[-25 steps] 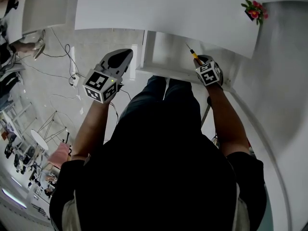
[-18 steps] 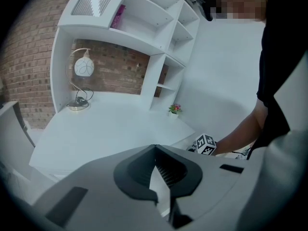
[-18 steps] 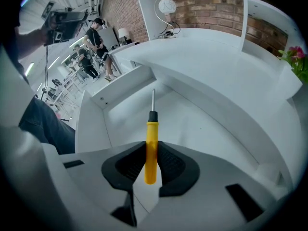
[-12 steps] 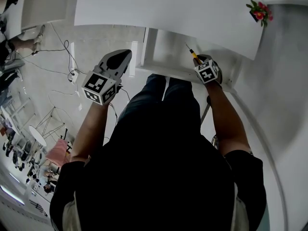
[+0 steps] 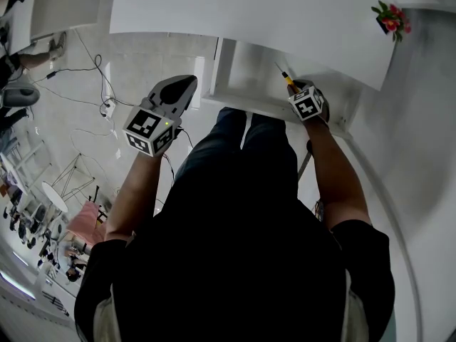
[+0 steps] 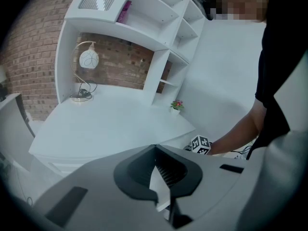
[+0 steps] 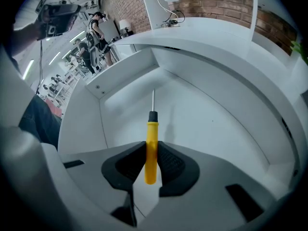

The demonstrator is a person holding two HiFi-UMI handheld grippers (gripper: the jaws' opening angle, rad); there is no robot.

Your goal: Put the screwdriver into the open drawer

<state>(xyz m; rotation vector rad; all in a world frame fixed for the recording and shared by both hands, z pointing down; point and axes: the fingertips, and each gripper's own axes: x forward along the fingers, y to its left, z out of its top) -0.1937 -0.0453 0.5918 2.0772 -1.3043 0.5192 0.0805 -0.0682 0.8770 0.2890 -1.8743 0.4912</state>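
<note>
a yellow-handled screwdriver is pinched by its handle between the jaws of the right gripper. its metal shaft points away over the inside of the open white drawer. the drawer sticks out from under a white desk. the left gripper, jaws pressed together on nothing, hangs left of the drawer, well apart from it. a small flower pot stands at the desk's far right.

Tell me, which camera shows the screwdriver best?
The right gripper view: the whole yellow-handled screwdriver sits centre, clamped in the jaws over the drawer. The head view shows only a small sliver; the left gripper view shows none.
</note>
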